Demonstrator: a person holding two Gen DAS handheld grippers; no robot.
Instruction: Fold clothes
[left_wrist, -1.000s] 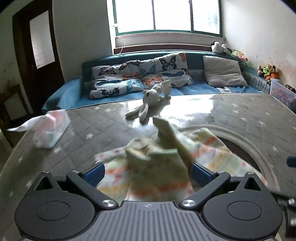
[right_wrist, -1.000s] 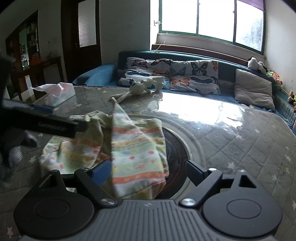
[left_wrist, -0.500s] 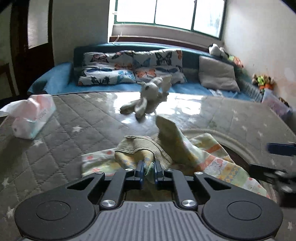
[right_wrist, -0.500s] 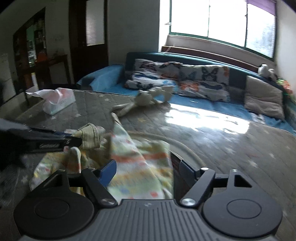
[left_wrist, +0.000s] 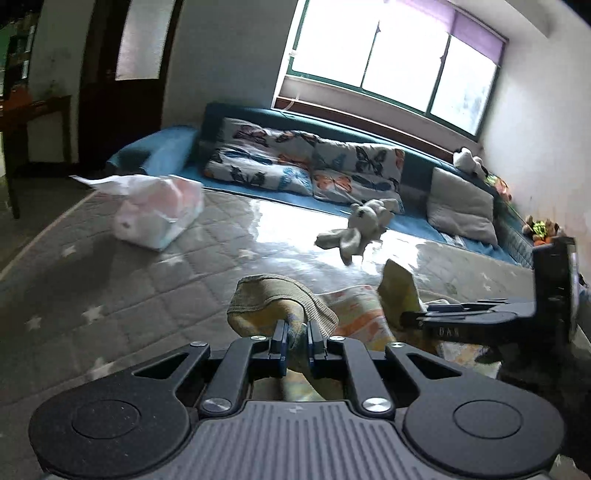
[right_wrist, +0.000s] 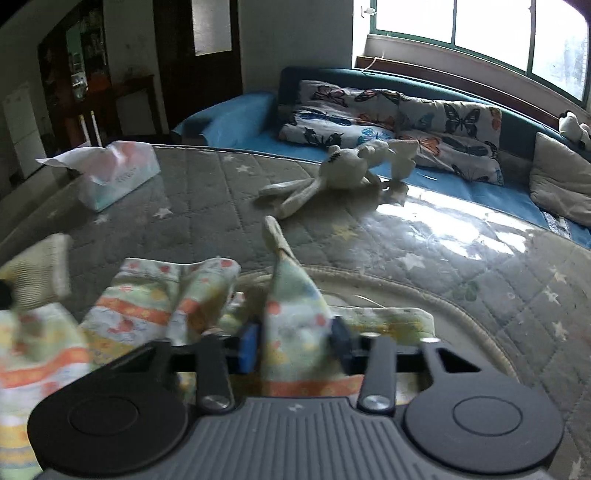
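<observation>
A tissue box (right_wrist: 118, 173) with a tissue sticking out of its top stands at the far left of the quilted counter (right_wrist: 461, 266). Near its middle lies the striped garment (right_wrist: 155, 306), crumpled. The left gripper (left_wrist: 295, 341) is clamped on the garment's ribbed cuff (left_wrist: 273, 295). The right gripper (right_wrist: 293, 341) is closing, with a raised fold of the garment between its jaws. A plush rabbit (right_wrist: 332, 177) lies beyond the garment, towards the blue sofa (right_wrist: 236, 114) with butterfly cushions (right_wrist: 373, 107).
</observation>
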